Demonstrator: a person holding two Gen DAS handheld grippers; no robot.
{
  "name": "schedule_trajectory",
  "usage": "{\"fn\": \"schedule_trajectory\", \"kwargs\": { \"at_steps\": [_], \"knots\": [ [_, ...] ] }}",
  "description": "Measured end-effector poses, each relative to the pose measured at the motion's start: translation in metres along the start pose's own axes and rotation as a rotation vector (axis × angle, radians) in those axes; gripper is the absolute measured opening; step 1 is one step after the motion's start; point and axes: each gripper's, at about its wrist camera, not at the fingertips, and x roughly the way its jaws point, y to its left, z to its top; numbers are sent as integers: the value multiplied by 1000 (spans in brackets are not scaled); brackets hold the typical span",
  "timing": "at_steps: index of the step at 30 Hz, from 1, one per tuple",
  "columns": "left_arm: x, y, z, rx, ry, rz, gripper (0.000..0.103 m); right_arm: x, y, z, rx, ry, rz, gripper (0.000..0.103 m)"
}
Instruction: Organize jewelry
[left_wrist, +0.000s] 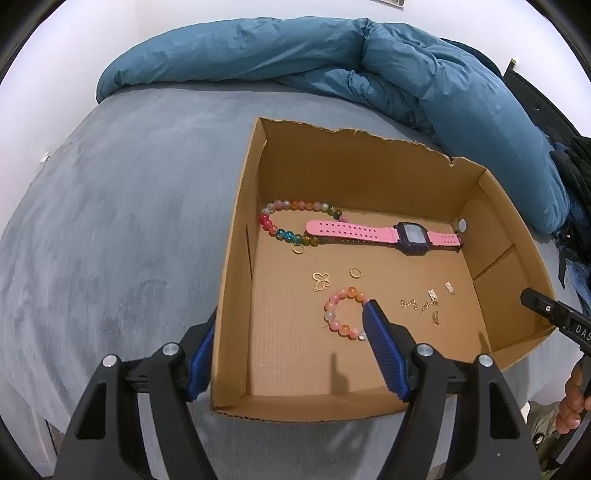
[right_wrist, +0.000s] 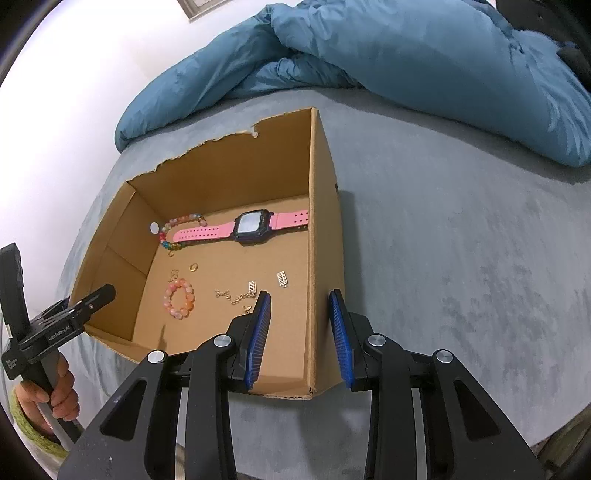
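An open cardboard box (left_wrist: 236, 258) (right_wrist: 321, 221) sits on a grey bed. Inside lie a pink watch (left_wrist: 369, 233) (right_wrist: 236, 229), a multicoloured bead bracelet (left_wrist: 291, 221) (right_wrist: 177, 229), a small pink-orange bead bracelet (left_wrist: 341, 314) (right_wrist: 179, 299), gold rings, earrings and a chain (left_wrist: 424, 304) (right_wrist: 236, 295). My left gripper (left_wrist: 291, 314) is open and straddles the box's left wall. My right gripper (right_wrist: 301, 299) is open and straddles the box's right wall. Neither holds anything.
A rumpled blue duvet (left_wrist: 406, 66) (right_wrist: 406, 62) lies behind the box along a white wall. The grey bed surface (left_wrist: 129, 221) (right_wrist: 461, 240) spreads on both sides. The right gripper (left_wrist: 554, 314) shows in the left view, the left gripper (right_wrist: 74, 314) in the right view.
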Motion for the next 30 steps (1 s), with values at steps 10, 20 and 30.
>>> {"fn": "schedule_trajectory", "kwargs": {
  "at_steps": [10,20,30],
  "knots": [
    [-17,8,-30,2,-30,-28,70,1,1,1,5,8,-2,31],
    [-31,9,-50,41,-54,-61,70,1,-4,-4,16,-3,-16,31],
    [-39,17,-55,19,-129,-87,72,2,5,-1,-5,-110,18,44]
  ]
}}
